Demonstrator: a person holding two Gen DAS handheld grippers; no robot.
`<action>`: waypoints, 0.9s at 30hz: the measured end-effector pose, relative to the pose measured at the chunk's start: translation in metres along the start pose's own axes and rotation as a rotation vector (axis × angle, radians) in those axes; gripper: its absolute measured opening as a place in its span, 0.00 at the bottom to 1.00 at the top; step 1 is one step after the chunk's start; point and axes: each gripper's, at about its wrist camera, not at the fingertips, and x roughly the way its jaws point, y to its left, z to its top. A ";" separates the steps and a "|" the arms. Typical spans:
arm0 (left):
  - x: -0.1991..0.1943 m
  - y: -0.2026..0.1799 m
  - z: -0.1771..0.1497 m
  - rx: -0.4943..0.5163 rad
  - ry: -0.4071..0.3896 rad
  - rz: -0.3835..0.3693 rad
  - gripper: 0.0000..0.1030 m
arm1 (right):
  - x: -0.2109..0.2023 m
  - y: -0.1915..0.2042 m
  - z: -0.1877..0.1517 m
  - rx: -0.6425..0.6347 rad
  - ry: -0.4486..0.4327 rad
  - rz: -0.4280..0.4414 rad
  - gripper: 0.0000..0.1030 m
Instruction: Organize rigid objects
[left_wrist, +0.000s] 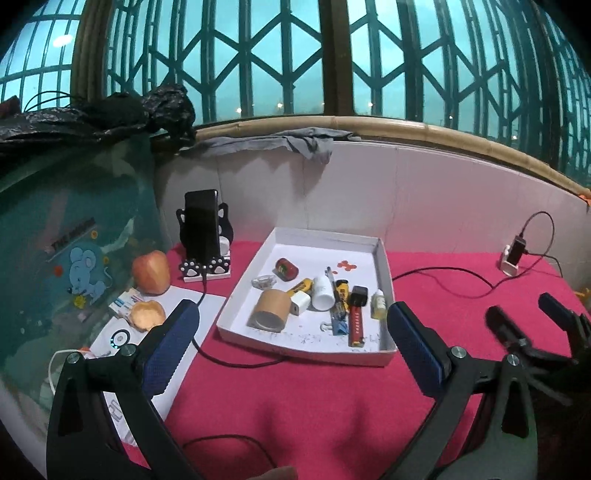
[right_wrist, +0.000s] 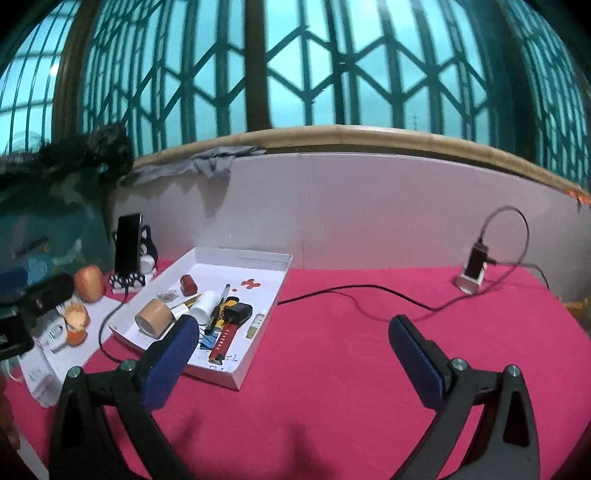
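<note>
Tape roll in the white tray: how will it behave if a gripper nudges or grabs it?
The brown tape roll lies on its curved side in the white tray, so a nudge would probably roll it. It touches the white charger block, which may shift too. The hollow core suggests it is light; squeezing across the flat ends looks steadier.

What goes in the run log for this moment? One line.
left gripper: open, empty | right gripper: open, empty | white tray: holds tape roll, pen, small bottles | phase: hovering above red cloth
</note>
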 end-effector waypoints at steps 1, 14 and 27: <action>-0.003 -0.003 -0.002 0.016 0.001 -0.008 1.00 | -0.006 -0.003 -0.001 0.016 -0.011 0.006 1.00; -0.019 -0.017 -0.012 0.026 0.012 -0.037 1.00 | -0.061 -0.030 -0.015 0.133 -0.121 0.037 1.00; -0.023 -0.013 -0.020 0.008 0.033 -0.035 1.00 | -0.072 -0.029 -0.025 0.138 -0.137 0.006 1.00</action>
